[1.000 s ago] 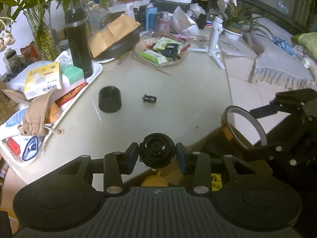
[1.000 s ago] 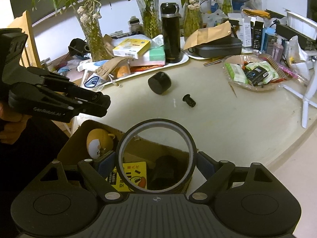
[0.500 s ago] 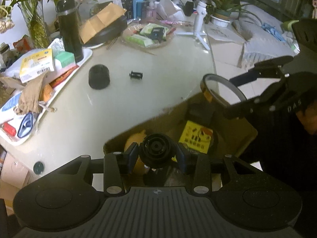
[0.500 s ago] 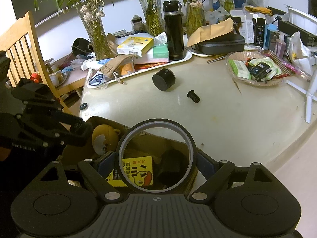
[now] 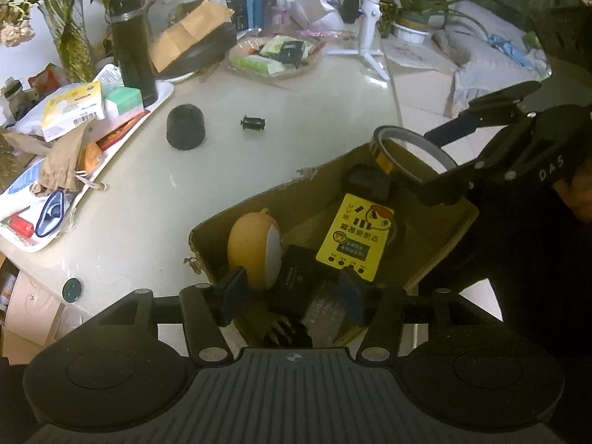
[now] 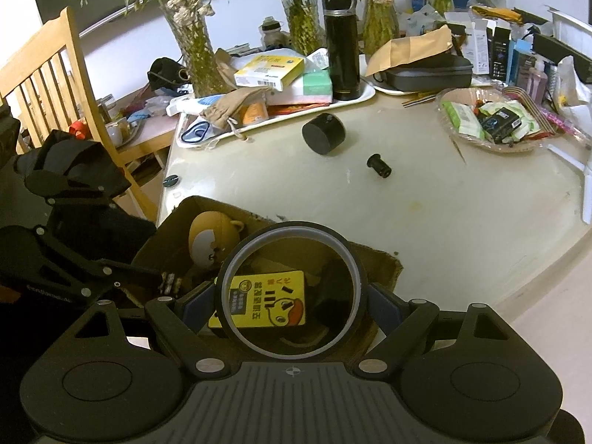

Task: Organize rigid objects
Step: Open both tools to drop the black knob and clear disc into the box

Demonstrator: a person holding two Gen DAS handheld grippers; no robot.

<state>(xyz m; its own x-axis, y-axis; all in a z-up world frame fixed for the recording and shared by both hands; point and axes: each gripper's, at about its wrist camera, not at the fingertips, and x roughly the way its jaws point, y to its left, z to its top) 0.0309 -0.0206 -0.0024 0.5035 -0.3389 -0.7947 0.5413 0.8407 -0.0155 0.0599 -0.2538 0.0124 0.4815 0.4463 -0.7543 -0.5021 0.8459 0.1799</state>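
While the left claw [image 5: 292,292] opens empty, right view shows chair [image 6: 44,77].

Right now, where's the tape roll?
Held in the right gripper over the cardboard box, at the bottom centre of the right wrist view: tape roll.

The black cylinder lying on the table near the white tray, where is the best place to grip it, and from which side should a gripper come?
Grip the black cylinder across its two flat ends, coming down from above. It lies tipped on its curved side, one flat face toward the cardboard box, so pads on the curved wall could let it roll. The table around it is bare, and the small black part lies apart.
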